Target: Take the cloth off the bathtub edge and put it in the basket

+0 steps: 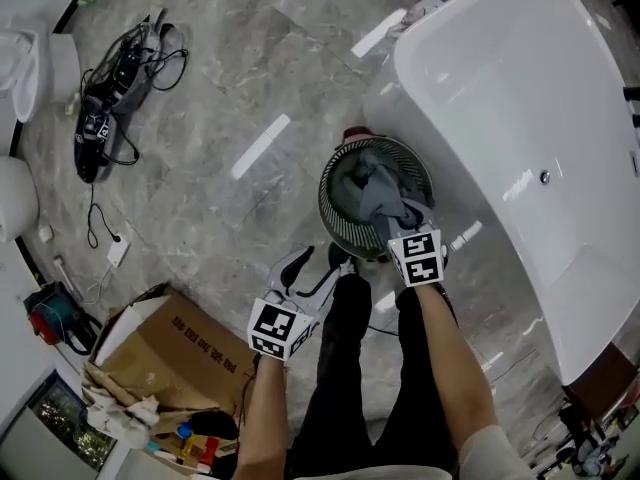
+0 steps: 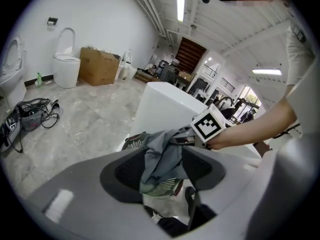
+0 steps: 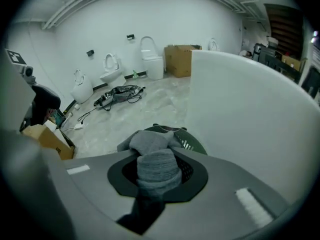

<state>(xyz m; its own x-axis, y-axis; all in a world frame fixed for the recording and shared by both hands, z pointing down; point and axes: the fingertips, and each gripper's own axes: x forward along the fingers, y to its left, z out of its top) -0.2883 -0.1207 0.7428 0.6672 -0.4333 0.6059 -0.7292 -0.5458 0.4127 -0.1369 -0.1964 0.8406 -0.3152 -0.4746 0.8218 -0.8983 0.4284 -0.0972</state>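
Observation:
A grey cloth point(image 1: 383, 194) hangs over the round dark-green slatted basket point(image 1: 335, 200), which stands on the floor beside the white bathtub point(image 1: 520, 118). My right gripper point(image 1: 404, 224) is shut on the cloth's upper part, just above the basket's near rim. In the right gripper view the bunched cloth point(image 3: 156, 165) fills the gap between the jaws of the right gripper point(image 3: 157, 176), with the basket point(image 3: 196, 143) below. My left gripper point(image 1: 312, 266) is held open to the basket's left with nothing in it. In the left gripper view the cloth point(image 2: 162, 154) dangles beyond the left gripper point(image 2: 162, 173), apart from it.
The person's black-trousered legs point(image 1: 350, 368) stand just in front of the basket. A cardboard box point(image 1: 165, 353) with clutter lies at the lower left. A tangle of cables and a device point(image 1: 110, 98) lies on the marble floor at the upper left. Toilets point(image 3: 150, 59) line the far wall.

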